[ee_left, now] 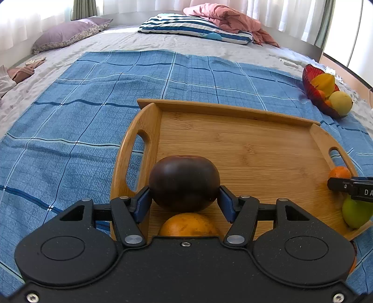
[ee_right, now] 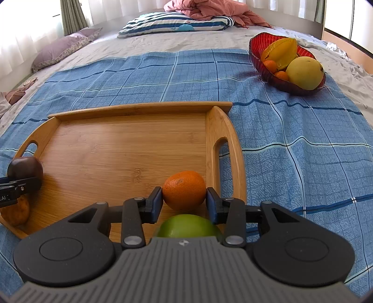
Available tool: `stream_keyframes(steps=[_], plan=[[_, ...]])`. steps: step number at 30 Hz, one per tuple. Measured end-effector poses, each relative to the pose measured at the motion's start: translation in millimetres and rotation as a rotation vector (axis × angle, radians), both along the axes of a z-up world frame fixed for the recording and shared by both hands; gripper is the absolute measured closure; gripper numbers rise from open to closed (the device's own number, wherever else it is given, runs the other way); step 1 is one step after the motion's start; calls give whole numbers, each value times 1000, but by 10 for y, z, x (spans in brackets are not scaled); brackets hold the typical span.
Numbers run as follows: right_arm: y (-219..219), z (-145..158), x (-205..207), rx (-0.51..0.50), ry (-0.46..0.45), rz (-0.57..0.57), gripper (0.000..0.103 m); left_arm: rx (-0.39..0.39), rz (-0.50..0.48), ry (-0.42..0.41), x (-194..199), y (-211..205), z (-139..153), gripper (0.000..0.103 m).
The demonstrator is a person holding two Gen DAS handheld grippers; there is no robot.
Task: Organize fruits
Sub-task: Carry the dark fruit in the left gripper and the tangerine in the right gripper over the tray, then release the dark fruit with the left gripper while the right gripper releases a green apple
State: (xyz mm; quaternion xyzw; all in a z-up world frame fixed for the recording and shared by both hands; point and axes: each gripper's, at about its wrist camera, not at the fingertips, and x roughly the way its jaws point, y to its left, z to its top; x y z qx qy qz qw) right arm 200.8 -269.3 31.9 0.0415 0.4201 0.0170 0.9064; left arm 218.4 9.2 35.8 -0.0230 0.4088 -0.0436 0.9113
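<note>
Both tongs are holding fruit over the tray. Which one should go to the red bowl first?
Right, probably. The right tongs grip the small orange at the tray's right end, the side where the red bowl sits. The left tongs hold the dark plum at the far left end.

a home bedroom: a wide bed (ee_left: pixel 139 42) with a striped pillow (ee_left: pixel 193 26) and crumpled pink quilt (ee_left: pixel 228 18) at its far end, sheer curtains (ee_left: pixel 28 18) behind the bed.
</note>
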Motion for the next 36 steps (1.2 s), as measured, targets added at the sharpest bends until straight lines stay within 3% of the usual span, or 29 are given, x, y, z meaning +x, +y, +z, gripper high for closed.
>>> stream_keyframes(steps=[3, 5, 7, 11, 24, 36], plan=[[-16, -6, -20, 11, -8, -1, 43, -1, 0, -16, -38, 4, 22, 39], [-30, -8, -41, 18, -21, 0, 40, 0, -9, -46, -89, 2, 68, 24], [-47, -3, -74, 39, -32, 0, 35, 8, -17, -76, -146, -6, 123, 16], [-62, 36, -161, 56, -72, -2, 30, 16, -32, -112, -247, -17, 189, 9], [-28, 220, -687, 26, -276, 22, 13, 4, -73, -200, -714, -56, 292, 0], [-55, 116, -1191, 13, -406, 8, 1, 16, -108, -311, -1248, -162, 290, 0]])
